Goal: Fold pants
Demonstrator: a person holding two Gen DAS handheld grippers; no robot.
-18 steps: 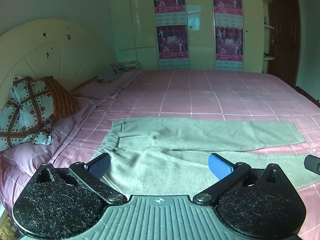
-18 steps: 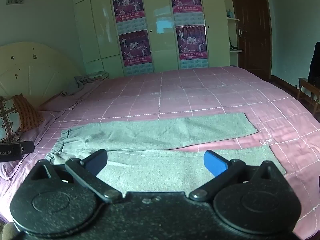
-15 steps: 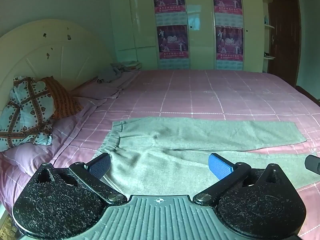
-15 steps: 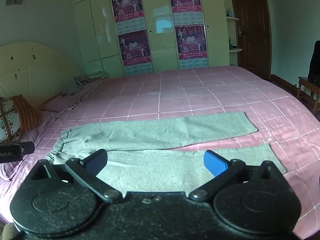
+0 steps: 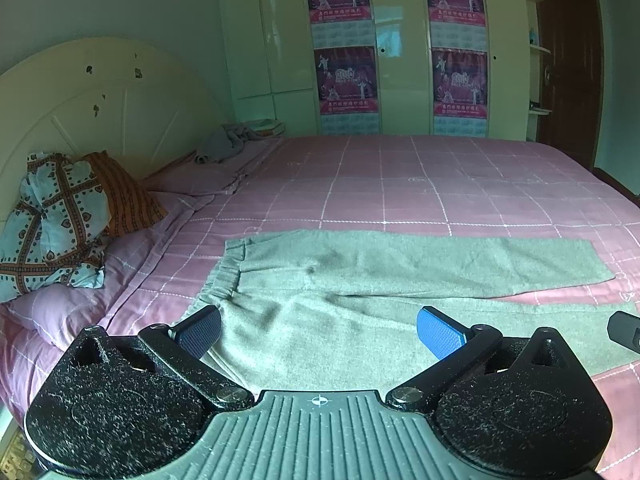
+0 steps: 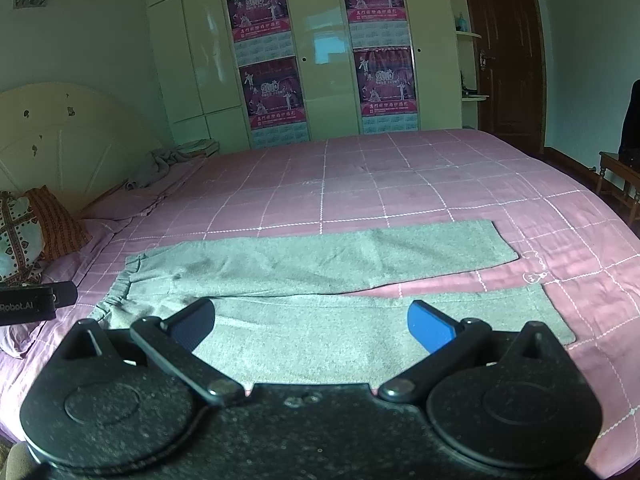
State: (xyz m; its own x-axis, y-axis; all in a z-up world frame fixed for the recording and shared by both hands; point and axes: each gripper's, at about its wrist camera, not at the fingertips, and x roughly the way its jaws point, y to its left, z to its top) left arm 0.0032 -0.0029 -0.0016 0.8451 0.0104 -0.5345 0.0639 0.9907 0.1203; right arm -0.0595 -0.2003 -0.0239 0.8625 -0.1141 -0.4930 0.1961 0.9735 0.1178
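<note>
No movement since earlier: grey pants flat, legs spread apart.

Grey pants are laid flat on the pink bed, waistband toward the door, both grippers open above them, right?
Not quite: the waistband of the pants points toward the headboard, not the door, as the left wrist view shows. The rest holds.

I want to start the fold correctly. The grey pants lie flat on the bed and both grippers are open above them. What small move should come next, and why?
Probably lower both open grippers, left gripper near the waistband, right gripper toward the cuff, onto the near leg's edge. The pants lie unfolded, legs apart, on the bed, and nothing is gripped yet.
</note>
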